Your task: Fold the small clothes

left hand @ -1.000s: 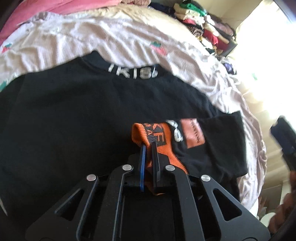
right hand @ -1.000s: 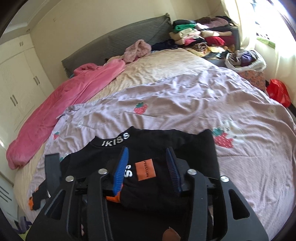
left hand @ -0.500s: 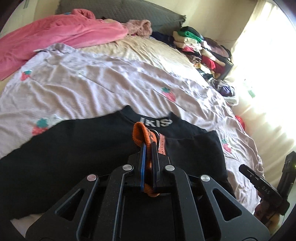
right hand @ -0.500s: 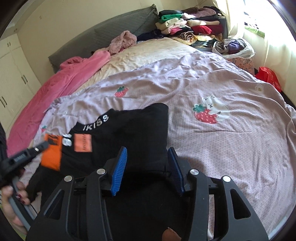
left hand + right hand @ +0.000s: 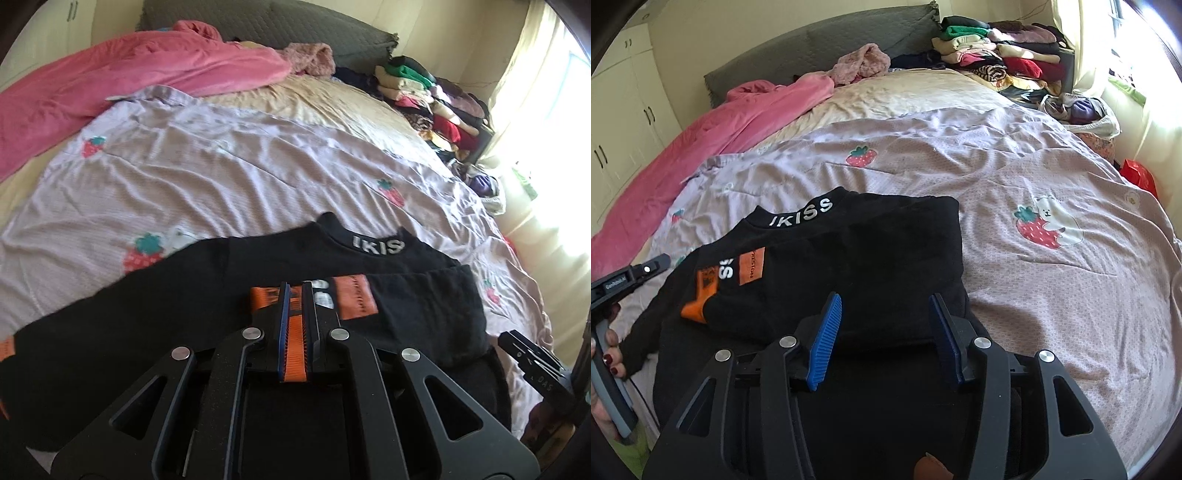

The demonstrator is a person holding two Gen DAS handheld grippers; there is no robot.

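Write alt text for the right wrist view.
An open right hand-held gripper hovers over a black sweatshirt with an orange cuff, folded on a lilac strawberry-print sheet. A pink blanket lies beyond it.

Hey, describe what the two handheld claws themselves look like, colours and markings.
Both are black, angular frames with triangular cut-outs and round silver bolts. The right claw has ribbed blue pads on its fingers. The left claw shows a blue pad edge too; seen from the right wrist, its body carries a small white label and a grey handle, gripped with dark-red-painted nails.
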